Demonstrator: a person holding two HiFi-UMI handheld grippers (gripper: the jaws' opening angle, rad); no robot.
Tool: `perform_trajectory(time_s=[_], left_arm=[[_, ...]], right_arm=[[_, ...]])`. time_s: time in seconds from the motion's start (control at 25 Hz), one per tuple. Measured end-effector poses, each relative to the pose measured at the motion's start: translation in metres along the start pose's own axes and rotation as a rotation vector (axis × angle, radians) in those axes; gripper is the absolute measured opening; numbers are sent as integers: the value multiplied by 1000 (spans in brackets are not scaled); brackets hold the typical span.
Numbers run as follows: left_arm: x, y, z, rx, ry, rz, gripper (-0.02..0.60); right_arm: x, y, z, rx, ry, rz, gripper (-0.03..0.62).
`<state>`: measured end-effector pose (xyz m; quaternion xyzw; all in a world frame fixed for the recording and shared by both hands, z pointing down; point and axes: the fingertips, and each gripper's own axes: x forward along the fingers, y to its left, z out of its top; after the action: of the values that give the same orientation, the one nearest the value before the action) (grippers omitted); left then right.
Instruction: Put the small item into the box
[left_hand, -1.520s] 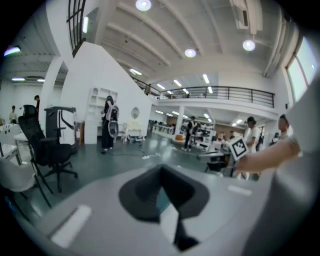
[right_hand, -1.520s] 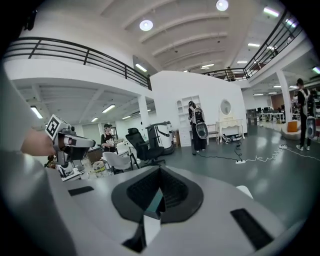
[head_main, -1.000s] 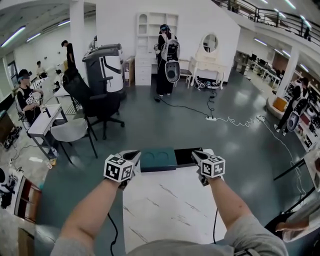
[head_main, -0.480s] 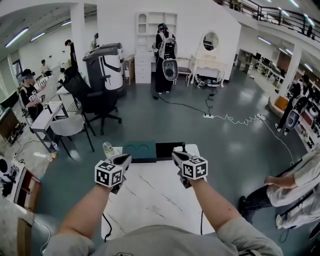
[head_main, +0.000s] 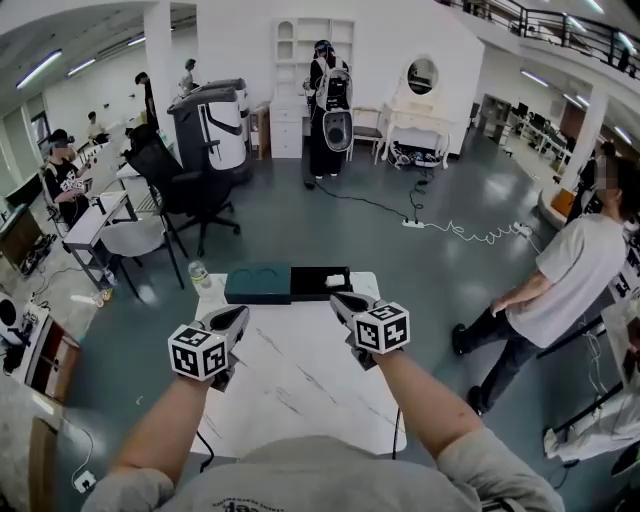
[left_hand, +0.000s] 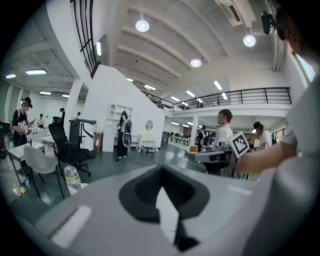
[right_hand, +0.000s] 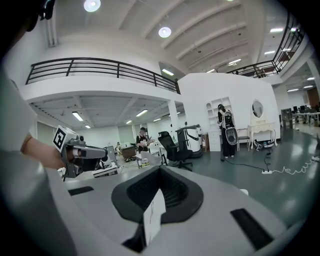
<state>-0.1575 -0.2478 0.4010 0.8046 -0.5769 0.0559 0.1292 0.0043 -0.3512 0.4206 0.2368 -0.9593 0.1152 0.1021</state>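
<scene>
A dark box lies at the far edge of the white marble table (head_main: 300, 380). Its left half is a teal lid (head_main: 258, 283); its right half is a black open tray (head_main: 318, 283) with a small pale item (head_main: 333, 281) in it. My left gripper (head_main: 236, 317) is shut and empty, near of the teal half and apart from it. My right gripper (head_main: 345, 300) is also shut with nothing in it, just near of the black tray. In the left gripper view the left gripper (left_hand: 162, 200) shows only a thin slit; the right gripper (right_hand: 155, 205) looks the same in its own view.
A clear plastic bottle (head_main: 199, 275) stands at the table's far left corner. A person in a white shirt (head_main: 565, 275) stands to the right of the table. Office chairs (head_main: 190, 195) and desks are at the left, and a cable runs across the floor beyond.
Both grippers have drawn back from the box toward me, and more of the table now shows. The bottle has come into view. A person has walked in at the right.
</scene>
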Motion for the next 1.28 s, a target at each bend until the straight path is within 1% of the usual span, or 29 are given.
perform_trajectory(time_s=[0.16,0.32,0.44,0.64,0.92,1.12,1.28], left_arm=[[-16,-23,-13,-61,-15,-4,6],[-29,-31,-10,-49,-18,-21,6],[-43,-31,-3,-46,-37,-44,5],[-66,-21,3,-3,-59,-103,5],[-104,2,7,1,-70,-170,6],[-123,20,8,-3,-91,-193,6],[-134,24,2,3,-107,-218,6]], right_arm=[[-20,8,-7,-6,-15,15,6],[-28,19,-13,6,-17,6,6],[-29,37,-14,9,-9,5,6],[-24,73,-13,-15,-9,-8,6],[-13,113,-6,2,-33,-32,6],[-5,132,-6,-4,-32,-39,6],[-3,141,-11,-3,-35,-44,6]])
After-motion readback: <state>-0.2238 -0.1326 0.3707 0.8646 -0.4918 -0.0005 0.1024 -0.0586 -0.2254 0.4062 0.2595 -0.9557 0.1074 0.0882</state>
